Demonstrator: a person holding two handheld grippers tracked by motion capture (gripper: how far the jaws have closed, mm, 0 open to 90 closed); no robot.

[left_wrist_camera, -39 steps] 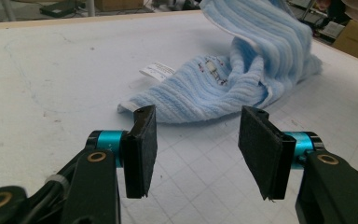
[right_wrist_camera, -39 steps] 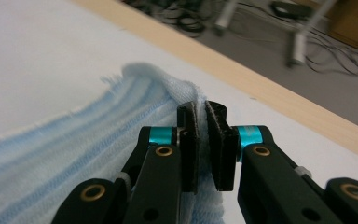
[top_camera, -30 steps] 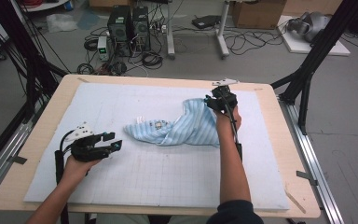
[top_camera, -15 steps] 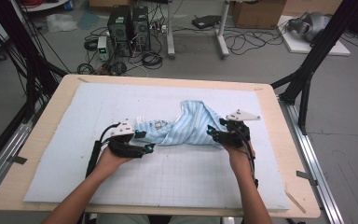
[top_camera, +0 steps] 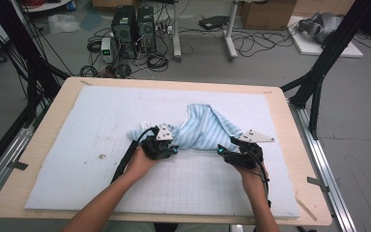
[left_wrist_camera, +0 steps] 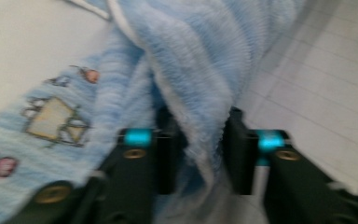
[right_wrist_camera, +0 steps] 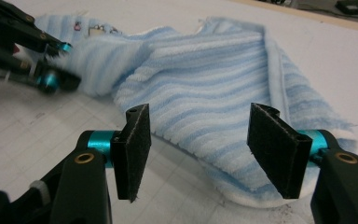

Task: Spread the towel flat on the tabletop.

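Towel [top_camera: 204,131] folds sit between your left gripper [left_wrist_camera: 198,154] jaws, closure unclear; your right gripper [right_wrist_camera: 209,149], spread wide, may miss the mat-side [top_camera: 77,145] hem.

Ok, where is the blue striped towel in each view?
High view: blue striped towel at mat centre, between both grippers.
Left gripper view: bunched fold between the jaws.
Right gripper view: spread ahead of the open jaws.
Shared landmark: white gridded mat.

Grey floor [top_camera: 270,67], tangled cables [top_camera: 157,60], computer towers [top_camera: 134,26]
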